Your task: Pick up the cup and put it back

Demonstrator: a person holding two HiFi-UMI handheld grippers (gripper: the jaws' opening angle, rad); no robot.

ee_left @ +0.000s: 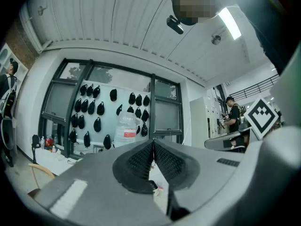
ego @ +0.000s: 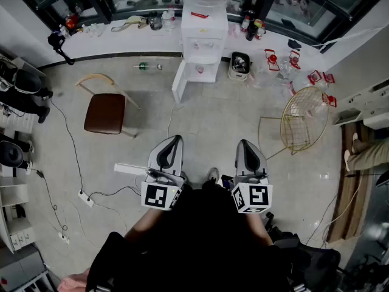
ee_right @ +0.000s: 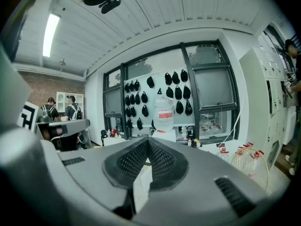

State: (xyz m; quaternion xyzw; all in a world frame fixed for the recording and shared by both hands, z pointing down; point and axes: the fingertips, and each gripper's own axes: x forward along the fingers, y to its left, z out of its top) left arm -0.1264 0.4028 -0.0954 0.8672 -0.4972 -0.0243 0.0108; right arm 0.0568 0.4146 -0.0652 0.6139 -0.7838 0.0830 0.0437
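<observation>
I cannot make out a cup in any view. My left gripper (ego: 172, 143) and right gripper (ego: 246, 146) are held side by side low in the head view, above the floor and pointing toward a white water dispenser (ego: 203, 35). In the left gripper view the dark ribbed pads (ee_left: 141, 159) meet with nothing between them, so the left gripper (ee_left: 153, 147) is shut. The right gripper (ee_right: 148, 145) is likewise shut and empty. The dispenser's water bottle (ee_left: 126, 128) shows straight ahead in the left gripper view, and the same bottle (ee_right: 164, 114) in the right gripper view.
A brown chair (ego: 105, 112) stands to the left and a gold wire chair (ego: 304, 120) to the right. A curved counter (ego: 121, 40) with bottles runs behind the dispenser, with a bin (ego: 239, 66) beside it. Cables and a power strip (ego: 85, 198) lie on the floor. A person (ee_left: 233, 114) stands far right.
</observation>
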